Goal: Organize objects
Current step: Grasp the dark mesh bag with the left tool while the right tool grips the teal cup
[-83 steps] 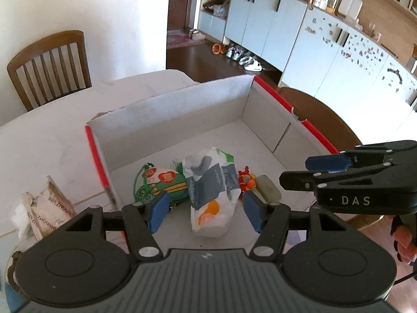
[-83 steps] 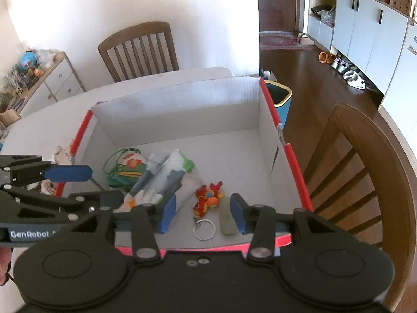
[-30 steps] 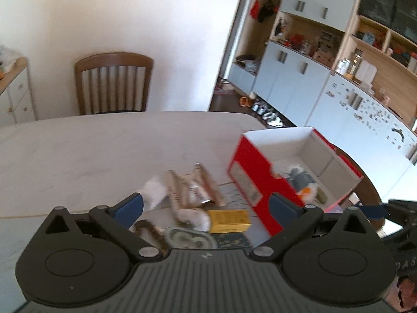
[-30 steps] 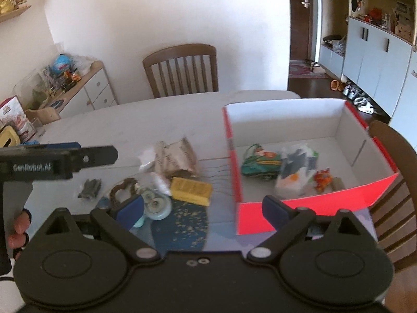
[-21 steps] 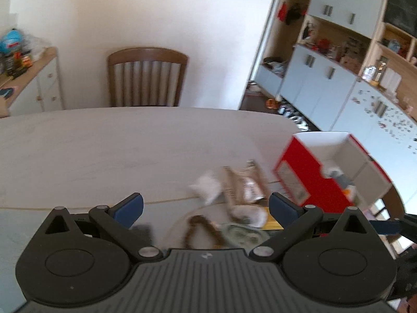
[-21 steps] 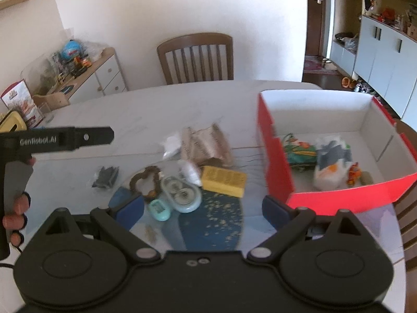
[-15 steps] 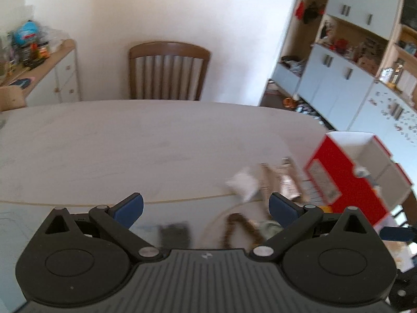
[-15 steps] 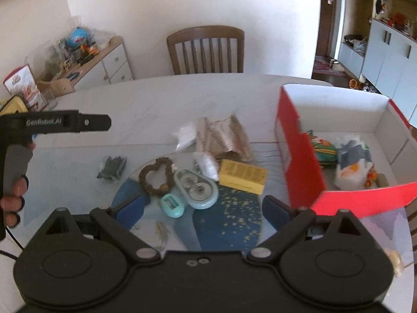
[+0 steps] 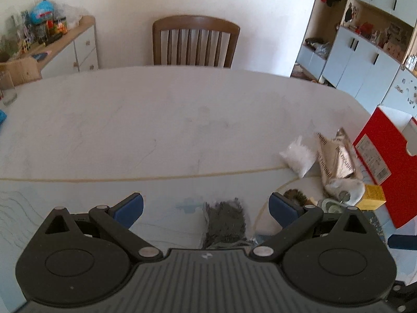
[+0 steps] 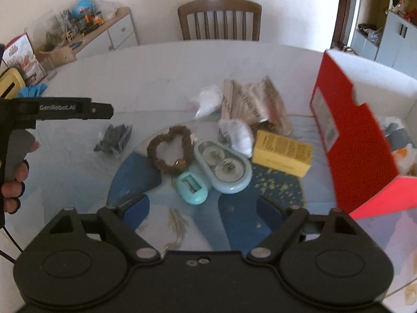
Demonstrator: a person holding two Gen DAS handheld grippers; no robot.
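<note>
Now 1 red box [image 10: 349, 130], 1 yellow carton [image 10: 282, 154], 2 teal cases [image 10: 224, 167], both tongs [image 9: 206, 210] [image 10: 203, 212] spread wide, right's jaws just narrowing, empty.

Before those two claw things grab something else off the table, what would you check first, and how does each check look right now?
1. Left gripper empty, jaws apart: ok.
2. Right gripper empty, jaws just closing slightly, nothing between: ok.
3. Dark packet lined up ahead of the left gripper: ok.
4. Teal case ahead of the right gripper, unobstructed: ok.
5. Red box has room: cannot tell, its inside is mostly hidden.
</note>
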